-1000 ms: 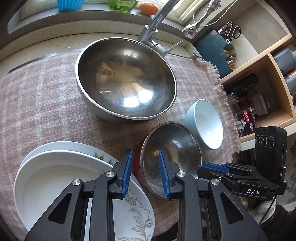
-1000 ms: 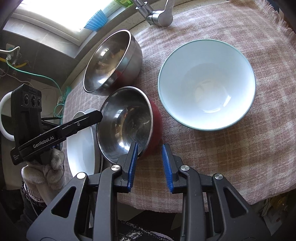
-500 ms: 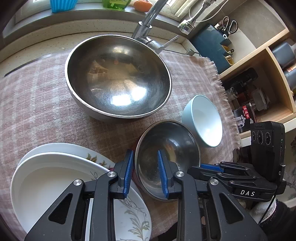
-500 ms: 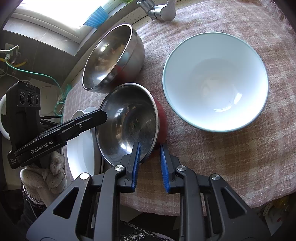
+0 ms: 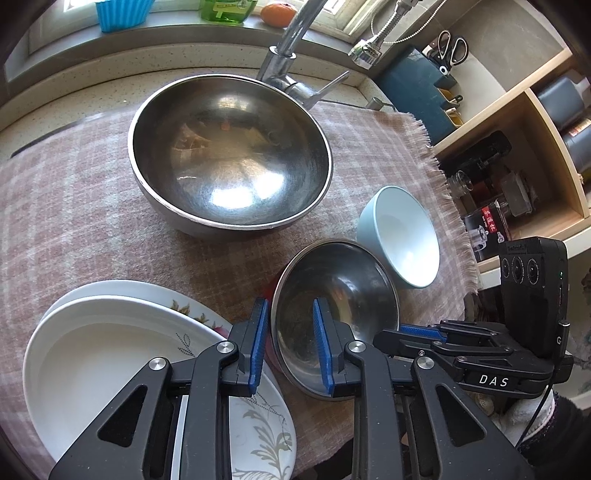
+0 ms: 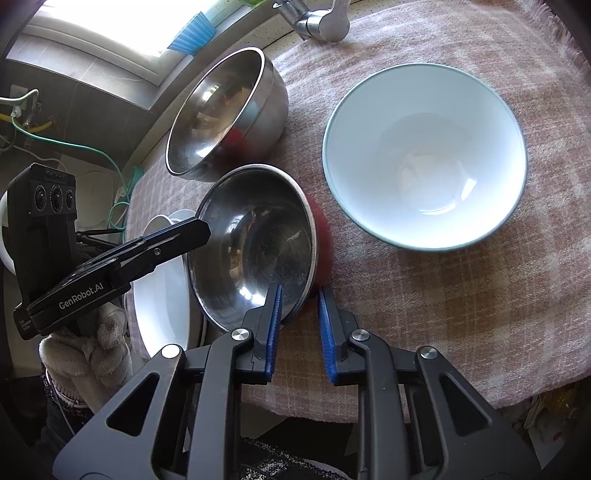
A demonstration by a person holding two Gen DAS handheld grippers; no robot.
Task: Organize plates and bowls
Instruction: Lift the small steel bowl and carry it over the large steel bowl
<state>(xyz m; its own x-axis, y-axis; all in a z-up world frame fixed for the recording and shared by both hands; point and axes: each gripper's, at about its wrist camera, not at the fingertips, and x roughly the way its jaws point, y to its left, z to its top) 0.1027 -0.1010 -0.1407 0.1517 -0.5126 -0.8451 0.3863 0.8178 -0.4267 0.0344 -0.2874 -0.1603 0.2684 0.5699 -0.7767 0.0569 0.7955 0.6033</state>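
A small steel bowl (image 5: 343, 295) (image 6: 255, 243) with a red outside sits tilted on the checked cloth (image 5: 92, 206). My left gripper (image 5: 290, 345) straddles its left rim, one finger inside and one outside, jaws apart. My right gripper (image 6: 299, 328) straddles its near rim the same way, jaws apart. A large steel bowl (image 5: 229, 155) (image 6: 225, 114) stands behind. A pale blue bowl (image 5: 402, 236) (image 6: 424, 155) with a white inside stands to the right. Two stacked white plates (image 5: 110, 354) (image 6: 159, 291) lie at the left.
A tap (image 5: 291, 48) rises behind the large bowl. A window sill holds a blue cup (image 5: 122, 13), a green bottle (image 5: 227, 9) and an orange (image 5: 277, 13). Wooden shelves (image 5: 524, 155) with jars stand at the right. The cloth's fringed edge (image 5: 443, 184) is by the shelves.
Both grippers have moved in onto the small steel bowl's rim. The bowl now stands more tilted, with its red side raised.
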